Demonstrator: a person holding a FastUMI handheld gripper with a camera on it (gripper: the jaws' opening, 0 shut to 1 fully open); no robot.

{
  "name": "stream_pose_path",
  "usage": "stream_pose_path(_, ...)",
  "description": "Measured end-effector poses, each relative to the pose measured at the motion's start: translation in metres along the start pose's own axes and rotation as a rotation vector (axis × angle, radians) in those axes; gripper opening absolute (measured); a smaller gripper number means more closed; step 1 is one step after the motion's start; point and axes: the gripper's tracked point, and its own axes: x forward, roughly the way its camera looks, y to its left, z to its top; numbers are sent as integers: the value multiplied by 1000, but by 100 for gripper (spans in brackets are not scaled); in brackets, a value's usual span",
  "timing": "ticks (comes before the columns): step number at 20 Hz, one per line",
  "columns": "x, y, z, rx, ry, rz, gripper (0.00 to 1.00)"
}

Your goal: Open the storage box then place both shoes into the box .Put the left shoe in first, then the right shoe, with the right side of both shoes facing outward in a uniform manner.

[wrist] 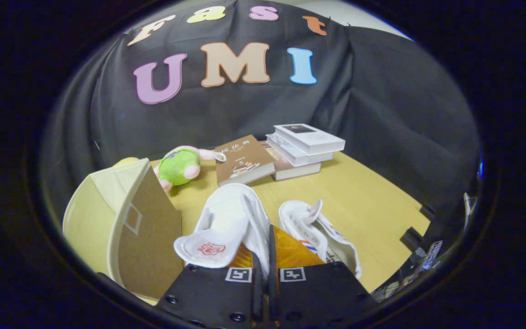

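— Why is that white shoe [231,219] raised off the tabletop [372,205]?
— The gripper [265,269] has its jaws pinched closed on the shoe's side wall (probably to carry it).
— And the box [121,224]?
— Just left, lid up. The other shoe [318,233] lies at right.

No writing is legible; brown book [243,159] cover characters too blurred.
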Motion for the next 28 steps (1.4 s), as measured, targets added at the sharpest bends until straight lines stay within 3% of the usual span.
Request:
stream_pose_path(3,-29,-1,35,-58,-54,-46,8)
stream_pose_path(6,-57,19,70,-80,-115,-30,8)
stream_pose_path(13,-101,116,126,-35,-218,176,8)
stream_pose_path(17,-105,173,118,-12,-193,282,8)
stream_pose_path(28,-59,237,54,-95,-25,257,8)
